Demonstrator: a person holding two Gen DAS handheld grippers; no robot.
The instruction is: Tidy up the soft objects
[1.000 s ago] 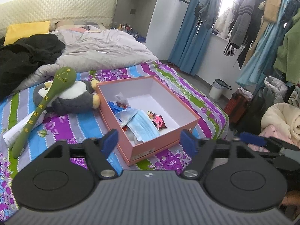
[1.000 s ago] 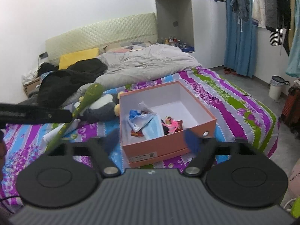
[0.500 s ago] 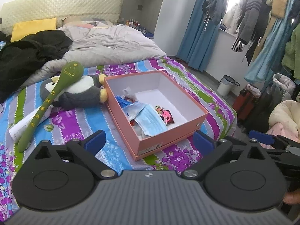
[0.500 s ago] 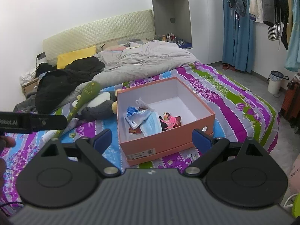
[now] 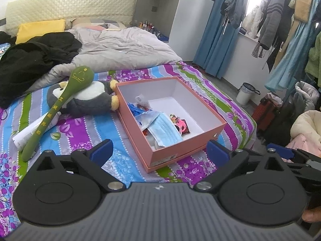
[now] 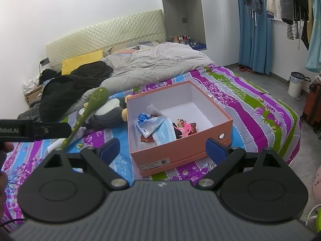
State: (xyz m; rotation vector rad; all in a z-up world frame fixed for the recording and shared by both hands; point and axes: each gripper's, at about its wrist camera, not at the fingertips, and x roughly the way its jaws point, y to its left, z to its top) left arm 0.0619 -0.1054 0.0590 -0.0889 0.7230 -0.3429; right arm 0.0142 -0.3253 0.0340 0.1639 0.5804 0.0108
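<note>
Both grippers (image 5: pixel 158 152) (image 6: pixel 163 148) are held back with jaws spread, nothing gripped; penguin (image 5: pixel 88 100) is probably meant for the box (image 5: pixel 218 129) next.

A grey duvet (image 5: pixel 122 48) lies rumpled across the bed, beside a black coat (image 5: pixel 34 60) and a yellow pillow (image 5: pixel 40 29). Blue curtains (image 6: pixel 252 30) hang near the white wardrobe (image 6: pixel 212 16). A small bin (image 6: pixel 297 84) stands on the floor.
</note>
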